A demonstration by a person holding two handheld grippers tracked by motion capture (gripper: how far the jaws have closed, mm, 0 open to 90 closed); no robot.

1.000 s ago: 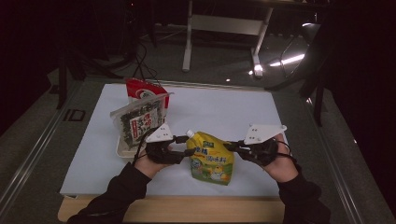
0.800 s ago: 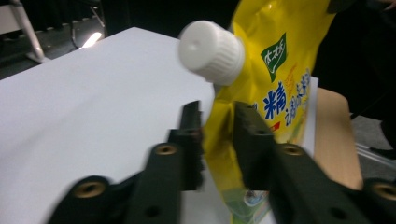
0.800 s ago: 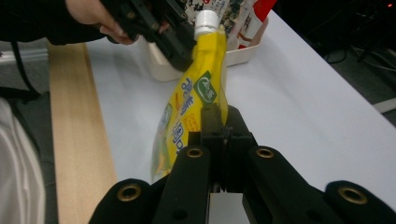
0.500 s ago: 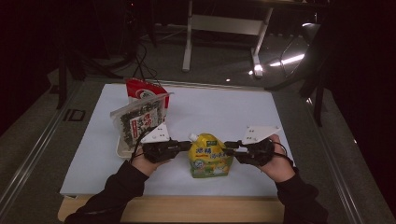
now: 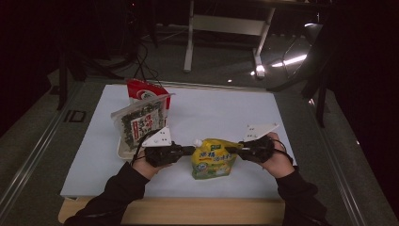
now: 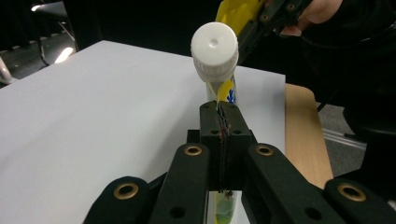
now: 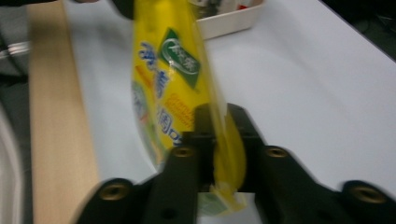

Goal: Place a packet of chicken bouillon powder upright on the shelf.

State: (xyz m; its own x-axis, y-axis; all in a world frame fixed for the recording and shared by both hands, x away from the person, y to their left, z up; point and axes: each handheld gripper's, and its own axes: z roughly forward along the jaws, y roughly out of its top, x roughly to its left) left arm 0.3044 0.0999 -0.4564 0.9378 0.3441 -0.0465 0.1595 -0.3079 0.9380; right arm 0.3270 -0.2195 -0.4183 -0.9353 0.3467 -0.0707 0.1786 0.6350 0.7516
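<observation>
Two grippers have the yellow spouted pouch (image 5: 213, 159) pinched between them, low over the near middle of the desk (image 5: 226, 110). Your left gripper (image 5: 189, 150) has its jaws closed on the top seam just below the white screw cap (image 6: 215, 47); in the left gripper view the film runs straight into the slit between the pads. Your right gripper (image 5: 231, 150) has its jaws clamped on the opposite upper edge, the yellow film sandwiched between them in the right gripper view. The pouch hangs upright, its base at or just above the white sheet; I cannot tell whether it touches.

Expect it to behave like a soft bag of liquid or paste: the body looks full and will sag and swing below your grips, while the film itself is thin, glossy and likely to slip. The sealed seams and the stiff spout collar are the safest places to hold, so your present grips suit it. Avoid squeezing the belly, which would only shift the contents. Keep both hands level, since a tilt will slosh the weight sideways. The seaweed packet (image 5: 140, 123) and its tray (image 5: 123, 149) stand well left.
</observation>
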